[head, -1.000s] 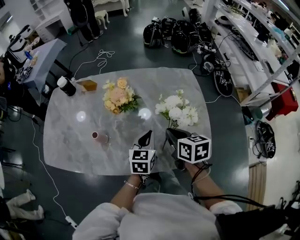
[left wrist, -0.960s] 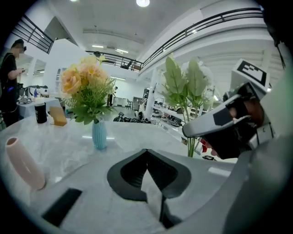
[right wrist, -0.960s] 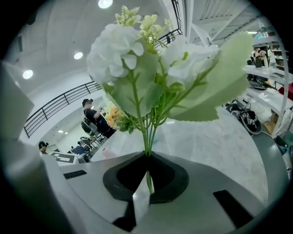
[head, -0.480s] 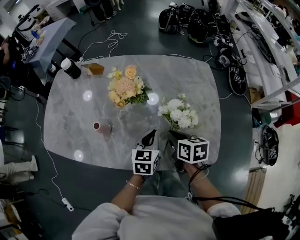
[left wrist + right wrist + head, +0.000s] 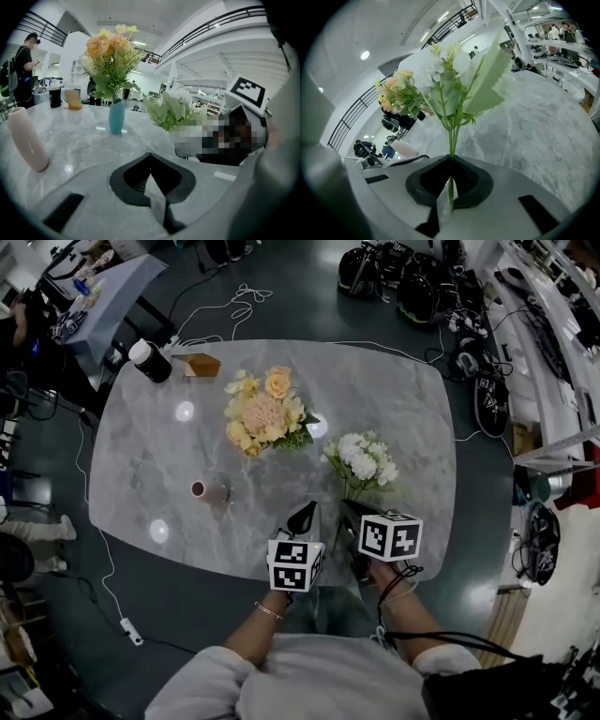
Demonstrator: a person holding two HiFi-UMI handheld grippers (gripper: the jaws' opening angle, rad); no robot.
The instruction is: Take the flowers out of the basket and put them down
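A: Right hand-held gripper [image 5: 451, 161]?
B: Clamped on the thin green stems of the white flowers [image 5: 362, 460]; blooms out over the near part of the table [image 5: 141, 456].
A: Left hand-held gripper [image 5: 150, 158]?
B: Jaws pressed together, nothing between; just beside the right.
A: Beyond?
B: Peach bouquet [image 5: 265, 412], upright in a teal vase [image 5: 116, 117]; pink vase [image 5: 211, 491] standing leftward.

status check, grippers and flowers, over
Right gripper shut on white flowers by the stems, above marble table. Left gripper shut, empty. Pink vase and yellow bouquet well apart, nothing in the way.
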